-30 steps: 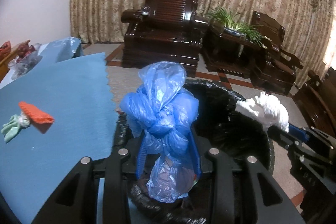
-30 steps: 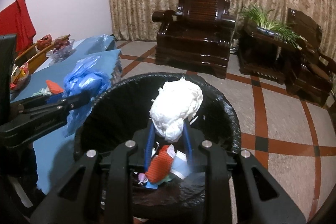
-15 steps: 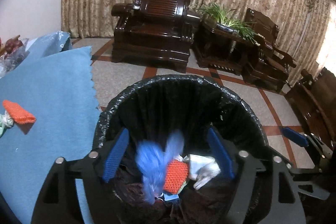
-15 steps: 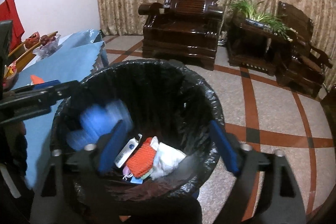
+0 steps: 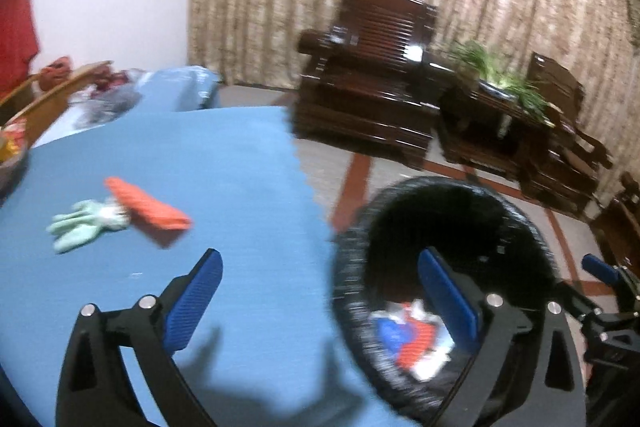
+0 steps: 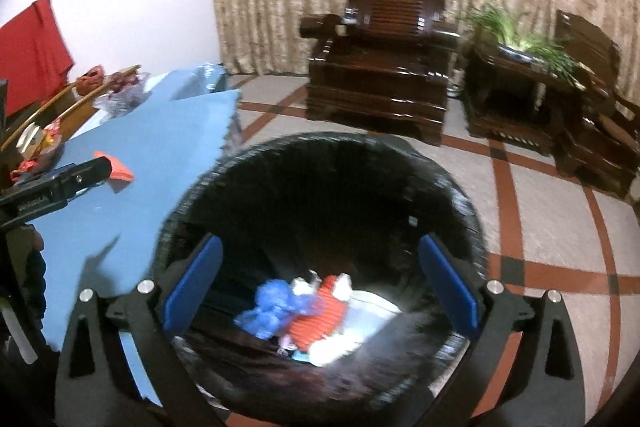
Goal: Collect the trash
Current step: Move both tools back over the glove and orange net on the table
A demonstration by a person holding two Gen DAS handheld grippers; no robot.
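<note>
A bin lined with a black bag (image 6: 320,141) stands beside the blue table (image 6: 172,147). In it lie a knotted blue bag (image 6: 272,307), an orange knitted piece (image 6: 320,319) and white tissue (image 6: 332,347). My right gripper (image 6: 320,243) hangs over the bin, its jaws opening with nothing between them. My left gripper (image 5: 320,259) straddles the table edge and the bin's rim (image 5: 352,267), its jaws also opening and empty. On the table (image 5: 180,155) lie another orange knitted piece (image 5: 148,207) and a pale green glove-like thing (image 5: 84,227).
A dark wooden armchair (image 6: 380,67) and a stand with a green plant (image 6: 524,43) are across the tiled floor, before a curtain. Plastic bags (image 5: 108,95) and a basket (image 5: 12,155) sit at the table's far end. A red cloth (image 6: 32,51) hangs on the left.
Both grippers went from shut to wide open. The blue bag and the white wad dropped into the bin. My left gripper swung left, from over the bin toward the table.
</note>
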